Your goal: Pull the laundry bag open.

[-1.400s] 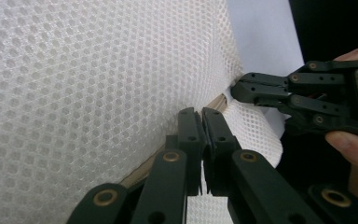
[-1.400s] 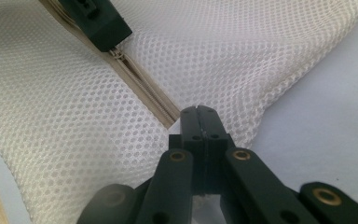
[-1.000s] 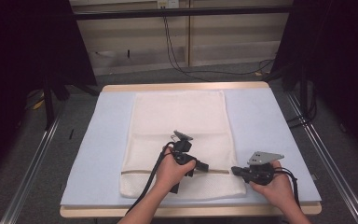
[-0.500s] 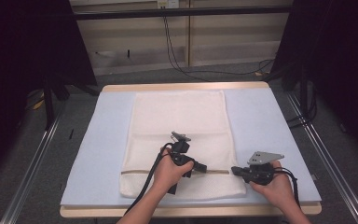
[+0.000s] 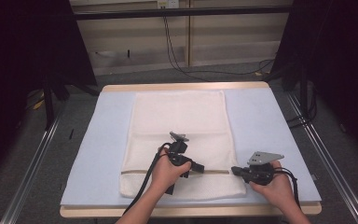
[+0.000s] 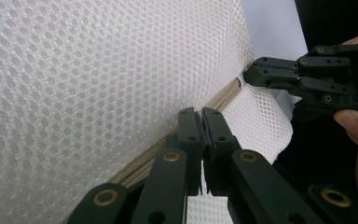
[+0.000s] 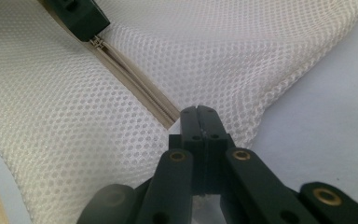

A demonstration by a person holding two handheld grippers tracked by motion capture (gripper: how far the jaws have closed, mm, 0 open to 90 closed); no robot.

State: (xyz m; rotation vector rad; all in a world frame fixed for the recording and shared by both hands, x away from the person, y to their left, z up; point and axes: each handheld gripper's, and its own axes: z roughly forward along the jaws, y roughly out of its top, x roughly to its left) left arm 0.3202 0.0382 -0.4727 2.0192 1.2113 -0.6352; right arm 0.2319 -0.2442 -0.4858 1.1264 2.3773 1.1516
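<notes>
**Zipper line runs left-right between both hand-held grippers**

Landmark: the zipper (image 5: 168, 171) near the front edge of the white mesh bag (image 5: 179, 126), which lies flat on the blue-covered surface (image 5: 270, 135). The zipper's long axis runs side to side across the bag.

Left hand-held gripper (image 5: 200, 167): on the zipper about mid-length, jaws pinched together at the slider (pull tab itself hidden, so a hold on it is a guess).

Right hand-held gripper (image 5: 234, 171): at the zipper's right end, jaws clamped on the bag's edge fabric (image 7: 200, 116) just past where the zipper stops.

Judgement: the right anchors; the left is nearer the slider, so any pull would go along the zipper line.
</notes>
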